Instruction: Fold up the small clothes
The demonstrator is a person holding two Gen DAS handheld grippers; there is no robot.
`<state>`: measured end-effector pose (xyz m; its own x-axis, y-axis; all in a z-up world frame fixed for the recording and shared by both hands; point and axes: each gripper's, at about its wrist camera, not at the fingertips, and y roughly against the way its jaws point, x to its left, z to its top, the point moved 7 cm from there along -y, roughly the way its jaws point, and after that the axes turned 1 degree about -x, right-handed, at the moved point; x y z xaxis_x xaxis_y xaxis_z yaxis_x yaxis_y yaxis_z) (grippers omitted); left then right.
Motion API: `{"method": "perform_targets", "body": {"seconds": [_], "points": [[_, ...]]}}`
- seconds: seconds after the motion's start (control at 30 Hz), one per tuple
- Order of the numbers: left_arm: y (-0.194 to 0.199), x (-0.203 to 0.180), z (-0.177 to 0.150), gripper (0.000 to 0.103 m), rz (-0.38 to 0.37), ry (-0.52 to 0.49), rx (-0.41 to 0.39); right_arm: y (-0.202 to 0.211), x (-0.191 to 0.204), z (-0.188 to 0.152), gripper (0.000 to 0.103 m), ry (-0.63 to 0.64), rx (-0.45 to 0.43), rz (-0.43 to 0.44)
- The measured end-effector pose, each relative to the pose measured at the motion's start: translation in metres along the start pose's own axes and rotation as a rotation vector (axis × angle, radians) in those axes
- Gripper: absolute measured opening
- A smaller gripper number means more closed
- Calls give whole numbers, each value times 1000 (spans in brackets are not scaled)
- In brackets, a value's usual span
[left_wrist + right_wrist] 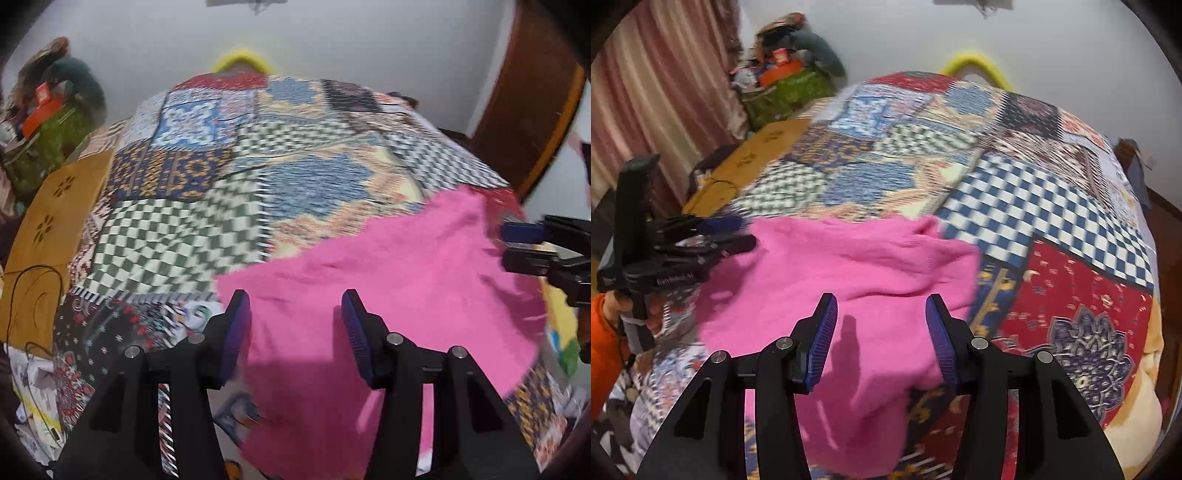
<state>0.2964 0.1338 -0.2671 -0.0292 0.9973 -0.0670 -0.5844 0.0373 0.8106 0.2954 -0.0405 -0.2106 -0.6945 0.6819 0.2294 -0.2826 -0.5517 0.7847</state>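
Observation:
A bright pink knit garment lies rumpled on a patchwork bedspread. In the left wrist view my left gripper hovers open over the garment's left part, with nothing pressed between its blue pads. My right gripper shows at the right edge, by the garment's far corner. In the right wrist view the pink garment spreads under my right gripper, which stands open above it. My left gripper reaches in from the left at the garment's edge, held by a hand in an orange sleeve.
The bedspread covers the whole bed. A brown board with flower cut-outs and a black cable lie along the left side. A green bag of clutter stands beyond it. A yellow object, a wooden door and a pink curtain surround the bed.

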Motion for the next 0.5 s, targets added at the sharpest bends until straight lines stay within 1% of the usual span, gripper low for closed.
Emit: {"method": "perform_targets", "body": {"seconds": [0.07,0.13,0.17,0.27,0.33,0.4,0.5], "points": [[1,-12,-5,59,-30,-18,8,-5,17,-2,52,17,17,37],[-2,-22,-12,59,-47,-32,25,-14,28,-6,55,32,38,57],[-4,-24,-15,59,-42,-38,29,-18,30,-8,55,38,48,60],[-11,-17,-24,60,-15,-27,42,-32,28,-21,56,16,86,66],[-12,-3,-28,60,-15,21,51,-30,20,-25,57,-25,76,84],[-11,12,-32,60,5,51,57,-24,8,-28,57,-52,70,62],[-4,31,-37,60,16,95,56,-15,-8,-34,57,-55,69,-7]]}}
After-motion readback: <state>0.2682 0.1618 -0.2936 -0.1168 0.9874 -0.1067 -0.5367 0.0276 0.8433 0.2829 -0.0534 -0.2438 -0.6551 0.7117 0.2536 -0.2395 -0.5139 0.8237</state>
